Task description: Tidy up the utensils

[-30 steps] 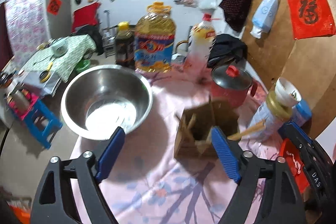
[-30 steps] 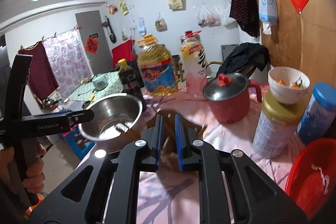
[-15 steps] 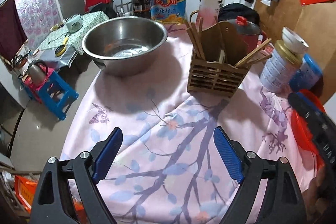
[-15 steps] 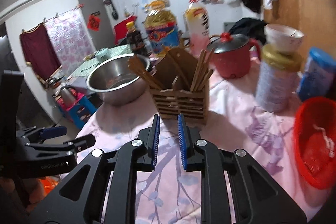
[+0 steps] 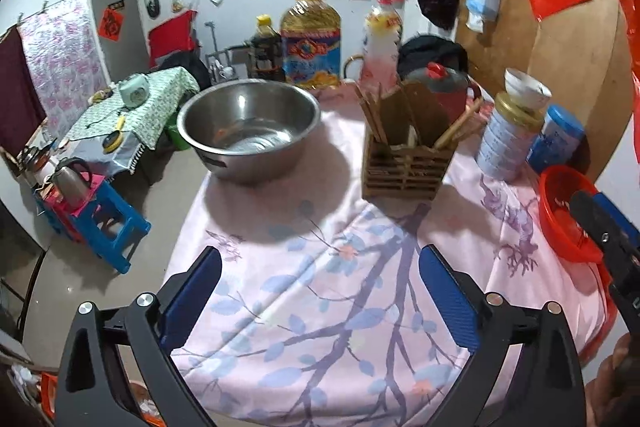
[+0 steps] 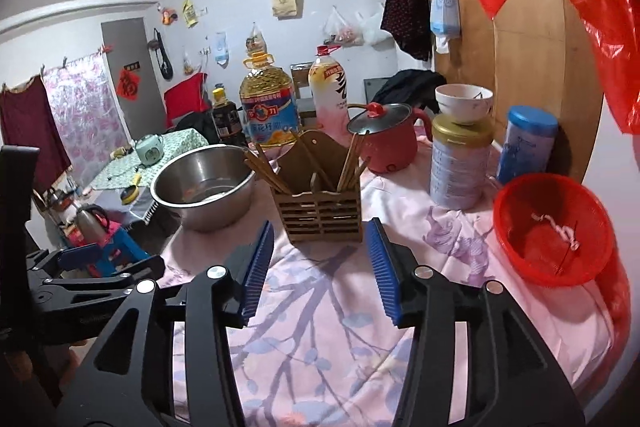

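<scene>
A slatted wooden utensil holder [image 5: 406, 163] stands on the pink flowered tablecloth [image 5: 340, 291], with several wooden chopsticks [image 5: 372, 117] leaning in it. It also shows in the right wrist view [image 6: 322, 215], chopsticks [image 6: 266, 173] fanned to both sides. My left gripper [image 5: 320, 287] is open and empty, held over the near cloth well short of the holder. My right gripper [image 6: 320, 251] is open and empty, its fingertips just in front of the holder.
A steel bowl [image 5: 248, 131] sits left of the holder. Behind stand an oil jug [image 5: 310, 43], bottles and a red pot [image 6: 384, 141]. A tin [image 6: 460, 163] topped by a white bowl, a blue canister [image 6: 528, 143] and a red basket [image 6: 554, 231] stand right.
Both grippers have pulled back from the holder toward the near table edge. The right gripper, shut before, has opened. The chopsticks stay in the holder.
</scene>
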